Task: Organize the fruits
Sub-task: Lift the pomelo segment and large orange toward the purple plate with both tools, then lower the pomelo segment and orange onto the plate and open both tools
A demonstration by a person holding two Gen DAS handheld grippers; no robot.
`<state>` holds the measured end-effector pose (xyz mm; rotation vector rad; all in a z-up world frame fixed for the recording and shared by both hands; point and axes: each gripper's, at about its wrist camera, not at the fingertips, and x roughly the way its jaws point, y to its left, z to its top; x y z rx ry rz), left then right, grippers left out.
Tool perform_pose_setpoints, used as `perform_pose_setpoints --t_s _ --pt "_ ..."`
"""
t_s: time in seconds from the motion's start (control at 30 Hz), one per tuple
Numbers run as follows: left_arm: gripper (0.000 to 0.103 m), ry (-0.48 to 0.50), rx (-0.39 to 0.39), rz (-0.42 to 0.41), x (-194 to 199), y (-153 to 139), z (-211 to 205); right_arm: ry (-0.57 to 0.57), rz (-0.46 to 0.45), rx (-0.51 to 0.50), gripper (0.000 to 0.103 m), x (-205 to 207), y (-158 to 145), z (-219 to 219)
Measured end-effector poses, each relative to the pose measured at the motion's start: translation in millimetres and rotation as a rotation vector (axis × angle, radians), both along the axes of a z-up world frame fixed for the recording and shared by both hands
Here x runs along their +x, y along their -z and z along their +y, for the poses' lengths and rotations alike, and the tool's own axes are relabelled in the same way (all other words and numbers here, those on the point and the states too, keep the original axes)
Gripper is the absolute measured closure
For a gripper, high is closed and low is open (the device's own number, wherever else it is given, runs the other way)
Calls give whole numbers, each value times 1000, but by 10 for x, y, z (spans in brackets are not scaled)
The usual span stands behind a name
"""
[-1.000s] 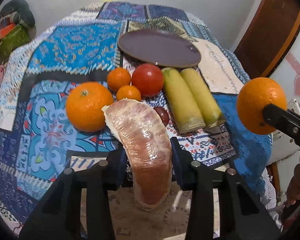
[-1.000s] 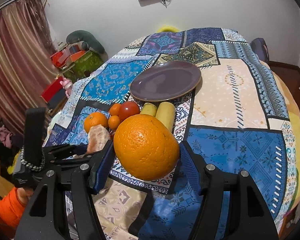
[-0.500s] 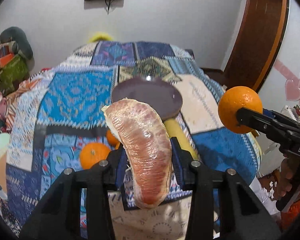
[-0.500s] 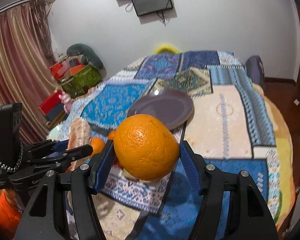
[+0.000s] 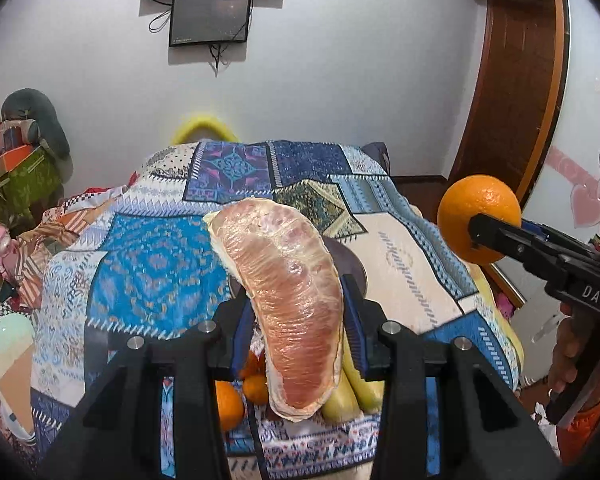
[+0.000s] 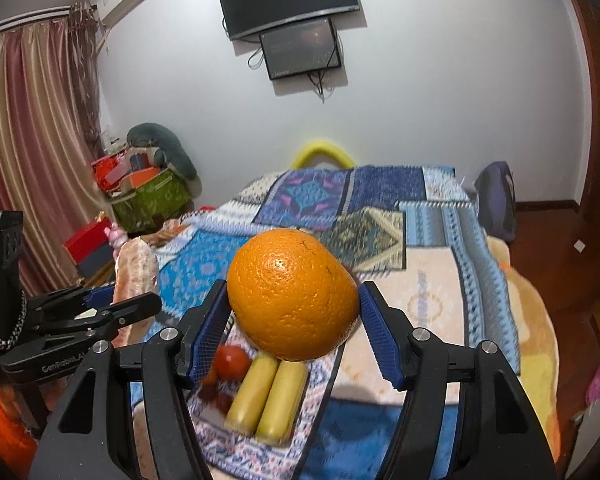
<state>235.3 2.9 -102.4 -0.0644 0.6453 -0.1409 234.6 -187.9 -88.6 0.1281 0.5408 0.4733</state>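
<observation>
My left gripper is shut on a peeled pink pomelo segment and holds it up above the table. My right gripper is shut on a large orange, also raised; that orange shows at the right of the left wrist view. The pomelo segment shows at the left of the right wrist view. Below on the patchwork cloth lie two yellow cylinders, a tomato and small oranges. The purple plate is mostly hidden behind the segment.
The table's right edge drops to a wooden floor. A wooden door stands at the right. Boxes and a green bag are piled at the left by the curtain. Screens hang on the far wall.
Both grippers have risen and tilted up with their fruit held. The table fruit and plate have dropped low in both views and the wall screens have come into sight.
</observation>
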Motion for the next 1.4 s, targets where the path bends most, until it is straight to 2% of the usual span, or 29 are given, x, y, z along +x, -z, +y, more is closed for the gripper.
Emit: perform_pose_setpoints --t_s 0.2,0.43,0.87,1.1,1.4 --pt "63 -6 9 -14 229 -26 20 4 -54 -2 41 140 -146 39" --pt "63 9 19 4 498 87 18 3 -52 -25 41 383 -66 127" --pt "63 9 0 116 1126 553 108 -8 76 -63 41 991 448 313" --pt "63 32 -36 245 1558 950 195 -17 143 -96 41 1306 728 415" --pt "63 30 -14 307 1855 1223 215 -31 222 -143 41 1594 1024 550"
